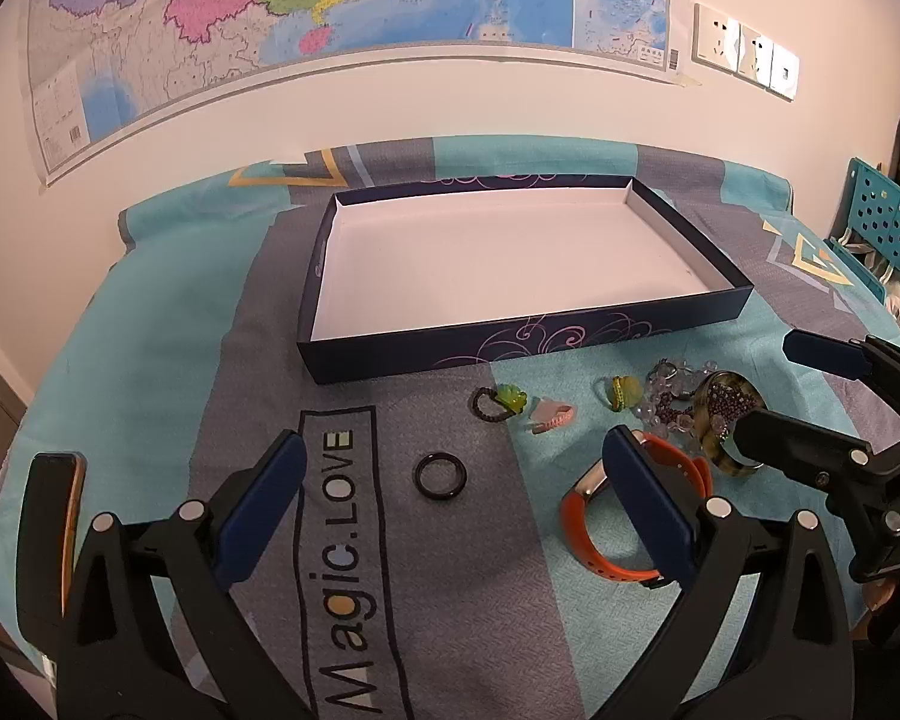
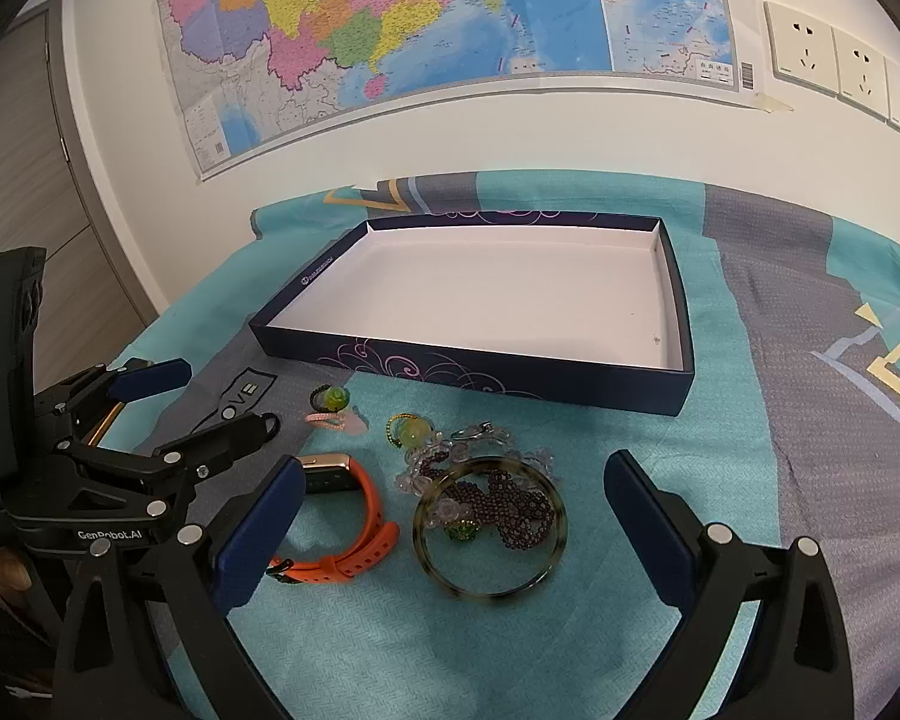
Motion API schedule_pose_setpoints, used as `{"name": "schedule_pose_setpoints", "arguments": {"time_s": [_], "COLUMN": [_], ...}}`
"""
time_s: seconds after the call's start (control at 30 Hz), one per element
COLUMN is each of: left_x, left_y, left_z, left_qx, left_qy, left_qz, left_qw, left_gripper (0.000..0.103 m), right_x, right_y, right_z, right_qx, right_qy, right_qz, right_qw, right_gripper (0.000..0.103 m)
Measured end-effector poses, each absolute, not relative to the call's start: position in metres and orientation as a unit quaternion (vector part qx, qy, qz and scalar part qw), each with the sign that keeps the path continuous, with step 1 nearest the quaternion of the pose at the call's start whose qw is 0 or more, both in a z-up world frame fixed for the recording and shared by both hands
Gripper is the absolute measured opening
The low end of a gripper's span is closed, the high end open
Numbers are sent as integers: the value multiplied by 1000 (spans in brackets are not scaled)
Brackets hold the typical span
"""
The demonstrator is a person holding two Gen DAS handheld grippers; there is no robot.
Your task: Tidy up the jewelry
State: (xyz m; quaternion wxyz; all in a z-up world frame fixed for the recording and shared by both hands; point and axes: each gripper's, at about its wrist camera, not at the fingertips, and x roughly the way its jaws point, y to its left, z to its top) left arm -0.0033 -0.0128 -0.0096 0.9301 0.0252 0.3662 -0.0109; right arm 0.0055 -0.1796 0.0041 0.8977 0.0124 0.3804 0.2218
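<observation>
**Both grippers spread above the loose jewelry, box still bare**

We hold two grippers, both spread wide and pinching nothing. Between the fingers of our left gripper (image 1: 450, 498) lies one black ring (image 1: 440, 476); its right finger covers part of one orange-strapped smartwatch (image 1: 594, 531). Ahead of it we count two small bead rings with green charms (image 1: 501, 402) (image 1: 619, 391) and one pink hair clip (image 1: 551, 413) between them. Between the fingers of our right gripper (image 2: 453, 516) sits one mottled brown bangle (image 2: 491, 585), with one strand of dark purple beads (image 2: 513, 507) inside it and one clear crystal bead bracelet (image 2: 492, 450) just beyond. Further ahead of both grippers stands one shallow dark-blue cardboard box (image 1: 402, 354) with a white interior, on the desk's teal-and-grey cloth (image 2: 744, 456).
</observation>
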Motion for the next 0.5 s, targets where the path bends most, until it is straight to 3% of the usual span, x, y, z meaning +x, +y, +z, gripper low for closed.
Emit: {"name": "schedule_pose_setpoints", "arguments": {"time_s": [0.5], "left_x": [-1], "left_y": [-13], "left_z": [-12], "left_qx": [25], "left_qy": [373], "left_qz": [-17], "left_qw": [927], "left_gripper": [97], "right_x": [6], "right_y": [-180], "right_z": [3], "right_qx": [10], "right_qy": [385], "right_qz": [223], "right_qw": [896], "right_gripper": [97]}}
